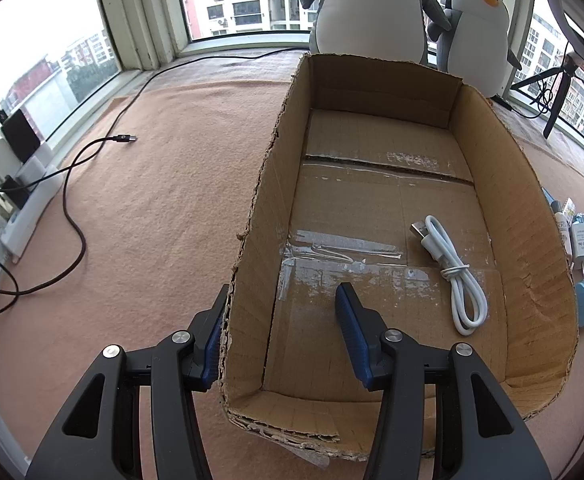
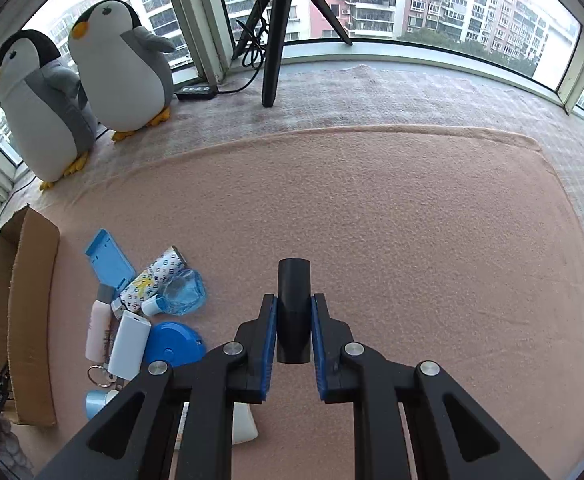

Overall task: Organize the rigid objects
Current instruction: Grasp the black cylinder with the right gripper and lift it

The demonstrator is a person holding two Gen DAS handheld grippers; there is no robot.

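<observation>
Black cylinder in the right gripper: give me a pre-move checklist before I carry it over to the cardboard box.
1. Right gripper clamped on black cylinder: ok.
2. Cylinder seated between both pads, upright: ok.
3. Left gripper astride the cardboard box wall, jaws open, not clamping: not ok if steadying is wanted.
4. Free floor in box beside white cable: ok.
5. Path clear over item pile left of the gripper: cannot tell.
</observation>
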